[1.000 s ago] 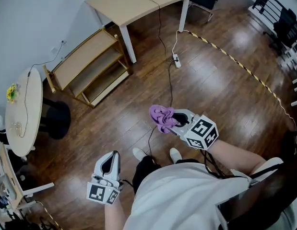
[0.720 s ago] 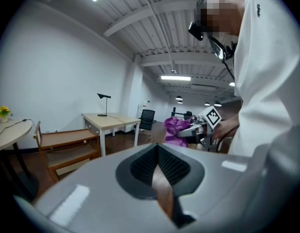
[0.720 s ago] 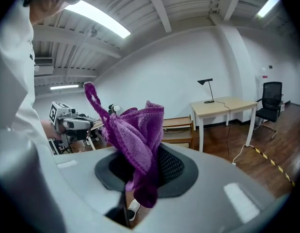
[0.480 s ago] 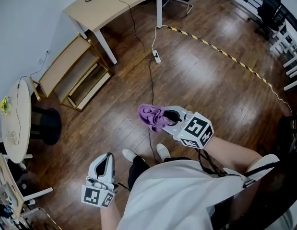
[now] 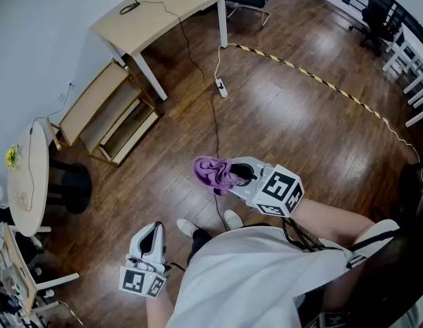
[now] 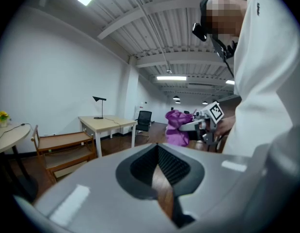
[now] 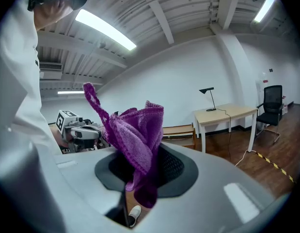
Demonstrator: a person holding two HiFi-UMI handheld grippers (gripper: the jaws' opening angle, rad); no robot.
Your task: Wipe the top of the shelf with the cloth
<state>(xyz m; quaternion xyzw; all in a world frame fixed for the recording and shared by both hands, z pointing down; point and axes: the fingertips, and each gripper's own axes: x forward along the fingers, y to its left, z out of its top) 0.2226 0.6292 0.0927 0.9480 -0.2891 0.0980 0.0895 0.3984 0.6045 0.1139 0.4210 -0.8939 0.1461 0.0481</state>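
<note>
Clutching cloth [image 5: 210,171], right gripper [image 5: 229,173] far from shelf [image 5: 91,98].

Crumpled purple cloth [image 5: 210,171] pinched in right gripper [image 5: 232,173], well apart from wooden shelf [image 5: 95,101].

Item, lighting: we record bright, even indoor light from overhead. The ceiling strip lamps [image 7: 103,29] burn white in both gripper views and are clipped to glare.

Item, floor [image 5: 286,115]: we note a pale sheen on the dark wood in the head view. Shadows under the desk [image 5: 156,16] are soft and faint.

Item, distortion: we see strong fisheye bending, with straight lines curved. Black corners ring both gripper views.

Item, focus: the left gripper [image 6: 158,154], close to its lens, shows a soft, blurred shell. The cloth [image 7: 135,130] is fairly sharp, and the far room is clear.
</note>
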